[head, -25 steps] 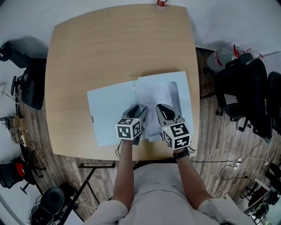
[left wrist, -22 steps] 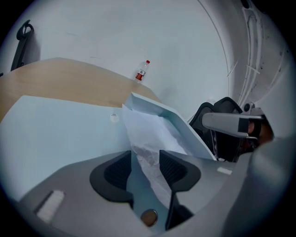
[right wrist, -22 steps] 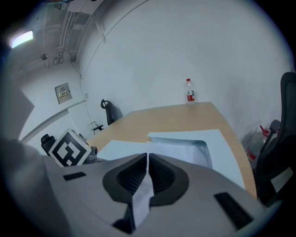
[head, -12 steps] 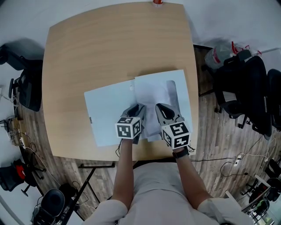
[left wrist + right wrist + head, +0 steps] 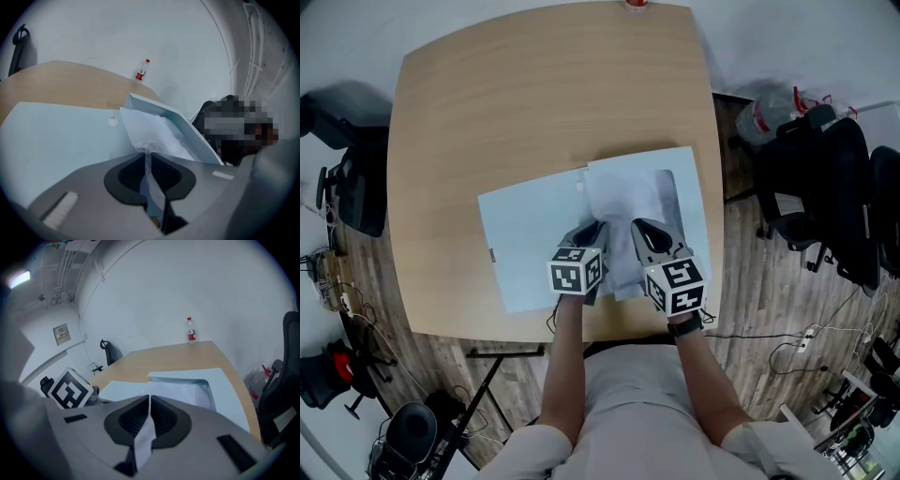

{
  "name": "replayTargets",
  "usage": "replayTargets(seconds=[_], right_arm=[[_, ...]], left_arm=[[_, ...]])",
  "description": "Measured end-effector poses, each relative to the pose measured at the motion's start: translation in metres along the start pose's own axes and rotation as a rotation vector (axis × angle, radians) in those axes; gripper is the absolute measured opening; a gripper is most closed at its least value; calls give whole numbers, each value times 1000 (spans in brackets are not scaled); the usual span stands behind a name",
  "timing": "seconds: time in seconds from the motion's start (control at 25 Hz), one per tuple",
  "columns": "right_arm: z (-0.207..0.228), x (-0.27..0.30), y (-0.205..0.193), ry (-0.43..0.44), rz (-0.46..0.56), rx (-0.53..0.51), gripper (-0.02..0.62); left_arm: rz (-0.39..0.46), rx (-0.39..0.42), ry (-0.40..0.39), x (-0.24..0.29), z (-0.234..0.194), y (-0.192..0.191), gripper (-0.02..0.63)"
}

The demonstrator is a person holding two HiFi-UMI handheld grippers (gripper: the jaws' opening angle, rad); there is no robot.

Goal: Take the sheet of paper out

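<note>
Head view: sheet of paper [image 5: 630,199] sits in the right half of an open pale-blue folder [image 5: 530,239] on the near right part of the table [image 5: 534,94], w/ both grippers at its near edge. The left gripper [image 5: 593,231] has jaws closing on the sheet's near-left edge, paper btwn the pads. The right gripper [image 5: 644,231] is pinched tight on the near-right edge.

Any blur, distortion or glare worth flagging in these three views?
Head view: sharp, evenly lit, fisheye bowing the table edges. Left gripper view: dim, bluish, dark-vignetted corners, the sheet of paper soft up close. Right gripper view: brighter, a ceiling light glaring top left, the bottle fairly sharp.
</note>
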State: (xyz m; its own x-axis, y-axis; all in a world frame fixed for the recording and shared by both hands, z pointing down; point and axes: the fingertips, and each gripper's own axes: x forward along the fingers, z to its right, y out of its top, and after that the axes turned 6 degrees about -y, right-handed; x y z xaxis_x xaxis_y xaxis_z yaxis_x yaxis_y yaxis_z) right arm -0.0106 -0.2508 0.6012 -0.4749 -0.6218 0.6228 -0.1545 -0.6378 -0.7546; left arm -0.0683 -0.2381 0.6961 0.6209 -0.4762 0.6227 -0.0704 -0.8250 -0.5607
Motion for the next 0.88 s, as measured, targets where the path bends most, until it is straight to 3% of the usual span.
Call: replayTargets(seconds=[0.88], right_arm=[[-15,-6,4,27,13,-34,18]], left_arm=[[31,-21,45,-28,-12,1,25]])
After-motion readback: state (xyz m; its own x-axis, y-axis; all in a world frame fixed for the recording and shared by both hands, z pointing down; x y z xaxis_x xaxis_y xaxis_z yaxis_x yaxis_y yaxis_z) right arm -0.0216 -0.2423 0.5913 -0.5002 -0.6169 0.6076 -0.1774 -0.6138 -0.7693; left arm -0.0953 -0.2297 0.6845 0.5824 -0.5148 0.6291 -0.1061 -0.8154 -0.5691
